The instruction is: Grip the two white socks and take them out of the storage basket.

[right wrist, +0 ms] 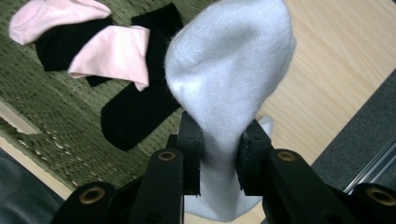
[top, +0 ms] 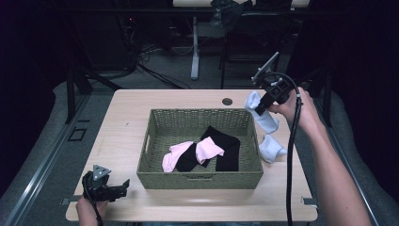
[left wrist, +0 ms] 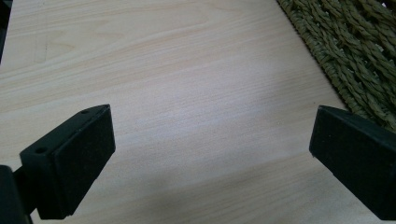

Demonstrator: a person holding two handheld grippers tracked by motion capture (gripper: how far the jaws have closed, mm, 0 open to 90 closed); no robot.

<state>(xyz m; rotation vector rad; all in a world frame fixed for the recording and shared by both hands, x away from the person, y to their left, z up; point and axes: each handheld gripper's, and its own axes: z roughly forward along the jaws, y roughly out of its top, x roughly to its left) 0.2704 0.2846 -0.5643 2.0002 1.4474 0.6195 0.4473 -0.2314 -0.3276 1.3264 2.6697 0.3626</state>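
While lifted, the white sock (right wrist: pixel 224 84) sits pinched between the right tongs (right wrist: pixel 218 156).

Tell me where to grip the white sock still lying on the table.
Grip the white sock at its raised, bunched middle, coming straight down from above with the jaws across its narrow width. It lies flat on the table close against the basket, so a sideways approach from the basket side is blocked.

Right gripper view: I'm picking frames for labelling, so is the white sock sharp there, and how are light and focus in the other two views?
Right gripper view: the white sock is bright, its knit readable, slightly washed out at the heel. Left gripper view: the table is evenly lit, its grain crisp, with a soft shadow at the bottom. High view: the basket is well lit, the surroundings very dark, the picture soft overall.
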